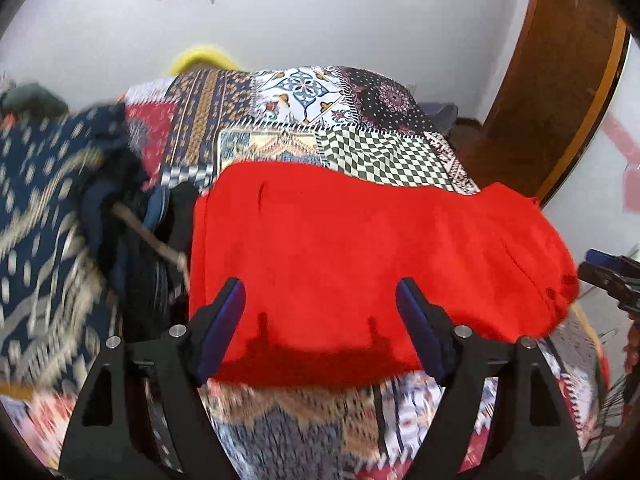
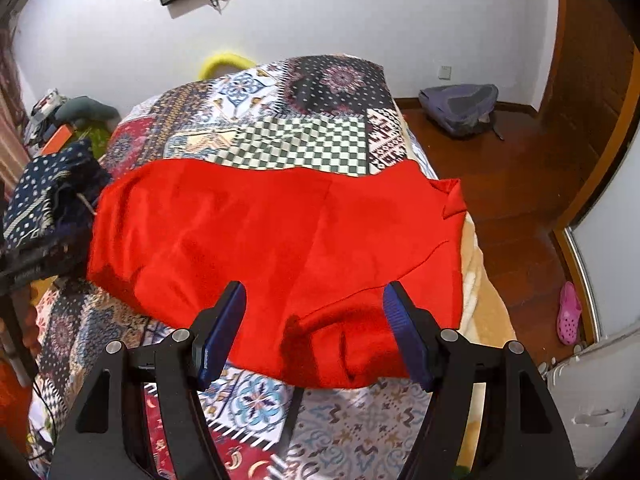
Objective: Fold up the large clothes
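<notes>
A large red garment (image 1: 360, 248) lies spread across the patchwork bed cover (image 1: 304, 96); it also shows in the right wrist view (image 2: 256, 236). My left gripper (image 1: 320, 304) is open and empty, hovering over the garment's near edge. My right gripper (image 2: 314, 304) is open and empty above the garment's near right part, where a fold (image 2: 344, 320) bulges. The right gripper's tip (image 1: 608, 272) shows at the right edge of the left wrist view. The garment's far right corner (image 2: 452, 196) hangs at the bed's edge.
A pile of dark blue patterned clothes (image 1: 52, 208) lies left of the red garment, also in the right wrist view (image 2: 44, 200). A grey backpack (image 2: 460, 108) and a pink shoe (image 2: 568, 312) lie on the wooden floor right of the bed. A yellow object (image 2: 224, 62) sits behind the bed.
</notes>
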`<state>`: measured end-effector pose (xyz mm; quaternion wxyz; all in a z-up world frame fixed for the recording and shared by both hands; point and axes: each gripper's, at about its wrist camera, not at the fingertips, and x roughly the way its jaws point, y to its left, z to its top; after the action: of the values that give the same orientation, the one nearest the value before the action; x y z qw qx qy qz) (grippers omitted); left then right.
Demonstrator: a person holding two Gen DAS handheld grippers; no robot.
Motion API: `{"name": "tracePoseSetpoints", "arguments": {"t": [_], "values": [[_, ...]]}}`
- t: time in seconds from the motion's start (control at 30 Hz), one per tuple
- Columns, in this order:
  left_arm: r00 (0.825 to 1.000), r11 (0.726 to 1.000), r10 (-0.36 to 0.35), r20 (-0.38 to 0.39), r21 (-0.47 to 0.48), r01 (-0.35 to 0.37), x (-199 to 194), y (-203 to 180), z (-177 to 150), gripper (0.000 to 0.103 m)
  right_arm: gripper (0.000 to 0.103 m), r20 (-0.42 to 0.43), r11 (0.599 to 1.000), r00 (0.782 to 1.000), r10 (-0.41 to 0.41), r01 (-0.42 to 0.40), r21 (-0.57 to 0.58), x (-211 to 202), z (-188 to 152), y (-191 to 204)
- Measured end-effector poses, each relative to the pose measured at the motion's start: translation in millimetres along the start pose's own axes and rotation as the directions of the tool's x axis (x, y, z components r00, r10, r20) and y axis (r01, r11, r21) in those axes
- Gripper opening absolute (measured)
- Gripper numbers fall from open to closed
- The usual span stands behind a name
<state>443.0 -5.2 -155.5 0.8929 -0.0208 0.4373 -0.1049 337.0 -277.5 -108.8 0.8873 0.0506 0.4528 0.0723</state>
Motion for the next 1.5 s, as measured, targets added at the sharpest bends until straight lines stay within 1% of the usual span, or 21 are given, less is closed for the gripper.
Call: {"name": "tracePoseSetpoints", "arguments": {"t": [0.1, 0.17, 0.27, 0.37, 0.4, 0.5, 0.53, 0.57, 0.67, 0.77, 0.83, 0.93, 0.97, 1.03, 1.07, 1.1, 1.13, 1.17, 1.2, 1.27, 1.5], "values": [[0.999, 0.992, -0.054, 0.002, -0.117, 0.054, -10.4, 22.7, -26.8, 0.081, 0.067, 0.008, 1.000, 1.000, 0.007, -0.007, -0.019, -2.1, -2.1, 7.0], [0.995, 0.970, -0.102, -0.005, -0.220, 0.099, -9.1, 39.2, -43.3, 0.083, 0.067, 0.009, 0.999, 1.000, 0.005, -0.005, -0.035, -0.8, -3.4, 12.6], [0.984, 0.910, -0.178, -0.023, -0.384, 0.156, 2.8, 62.8, -65.9, 0.083, 0.067, -0.001, 0.999, 1.000, 0.021, -0.021, -0.042, 3.3, -5.2, 18.1], [0.973, 0.825, -0.232, -0.013, -0.532, 0.189, 21.2, 82.4, -81.7, 0.083, 0.067, -0.016, 0.999, 0.999, 0.034, -0.034, -0.041, 9.6, -7.1, 20.5], [0.967, 0.788, -0.256, -0.004, -0.579, 0.207, 29.3, 88.2, -85.7, 0.083, 0.067, -0.020, 0.998, 0.999, 0.038, -0.038, -0.042, 10.2, -7.9, 21.6], [0.951, 0.707, -0.309, 0.022, -0.664, 0.245, 48.7, 95.9, -90.9, 0.083, 0.067, -0.025, 0.998, 0.999, 0.039, -0.041, -0.057, 12.7, -11.6, 23.3], [0.950, 0.700, -0.313, 0.023, -0.670, 0.247, 53.7, 96.1, -90.3, 0.083, 0.067, -0.026, 0.997, 0.999, 0.037, -0.038, -0.062, 14.1, -12.2, 23.4], [0.955, 0.703, -0.297, 0.024, -0.671, 0.235, 58.9, 95.4, -88.5, 0.083, 0.067, -0.028, 0.997, 0.999, 0.035, -0.036, -0.064, 15.7, -12.3, 23.0], [0.977, 0.741, -0.214, 0.024, -0.647, 0.178, 73.8, 89.2, -77.3, 0.083, 0.067, -0.044, 0.998, 0.998, 0.033, -0.036, -0.054, 23.3, -10.4, 21.3], [0.988, 0.722, -0.148, 0.042, -0.678, 0.137, 85.0, 86.5, -68.1, 0.084, 0.067, -0.049, 0.998, 0.998, 0.041, -0.043, -0.040, 28.8, -8.2, 20.8], [0.993, 0.697, -0.107, 0.056, -0.708, 0.115, 88.9, 81.6, -63.5, 0.087, 0.067, -0.052, 0.998, 0.997, 0.049, -0.051, -0.032, 31.8, -7.1, 21.2], [0.999, 0.690, -0.031, 0.039, -0.722, 0.050, 91.8, 70.4, -58.3, 0.087, 0.067, -0.059, 0.998, 0.997, 0.058, -0.060, -0.028, 36.1, -8.6, 23.2], [1.000, 0.689, -0.005, 0.029, -0.724, 0.025, 92.0, 66.3, -57.4, 0.084, 0.067, -0.065, 0.998, 0.996, 0.059, -0.060, -0.028, 38.3, -9.5, 24.0], [0.999, 0.691, 0.041, 0.006, -0.722, -0.024, 92.0, 56.7, -55.1, 0.069, 0.067, -0.075, 0.998, 0.996, 0.057, -0.060, -0.030, 40.7, -11.3, 25.1], [0.999, 0.694, 0.034, 0.011, -0.720, -0.016, 91.9, 52.2, -53.6, 0.050, 0.067, -0.079, 0.998, 0.995, 0.056, -0.058, -0.031, 41.5, -12.5, 25.5], [1.000, 0.698, 0.009, 0.029, -0.716, 0.015, 91.0, 46.5, -51.1, 0.038, 0.067, -0.081, 0.998, 0.995, 0.054, -0.057, -0.033, 41.6, -13.4, 25.8], [0.999, 0.706, 0.001, 0.036, -0.708, 0.025, 89.2, 41.3, -47.9, 0.023, 0.067, -0.082, 0.998, 0.995, 0.051, -0.054, -0.035, 41.5, -13.3, 25.5], [0.999, 0.722, 0.013, 0.040, -0.691, 0.018, 86.0, 35.6, -43.7, 0.018, 0.067, -0.081, 0.998, 0.996, 0.047, -0.050, -0.037, 40.1, -13.7, 25.4], [0.998, 0.756, 0.043, 0.044, -0.655, -0.004, 80.3, 26.5, -37.2, 0.017, 0.067, -0.080, 0.998, 0.996, 0.044, -0.047, -0.037, 39.9, -12.2, 23.9], [0.995, 0.795, 0.064, 0.070, -0.607, -0.008, 71.7, 16.2, -27.3, 0.016, 0.067, -0.074, 0.999, 0.997, 0.037, -0.040, -0.037, 35.2, -11.0, 22.4], [0.981, 0.852, -0.016, 0.195, -0.511, 0.116, 9.0, 1.9, 12.9, 0.014, 0.067, -0.038, 0.999, 0.999, 0.031, -0.032, -0.030, 21.4, 5.2, 23.4]]}}
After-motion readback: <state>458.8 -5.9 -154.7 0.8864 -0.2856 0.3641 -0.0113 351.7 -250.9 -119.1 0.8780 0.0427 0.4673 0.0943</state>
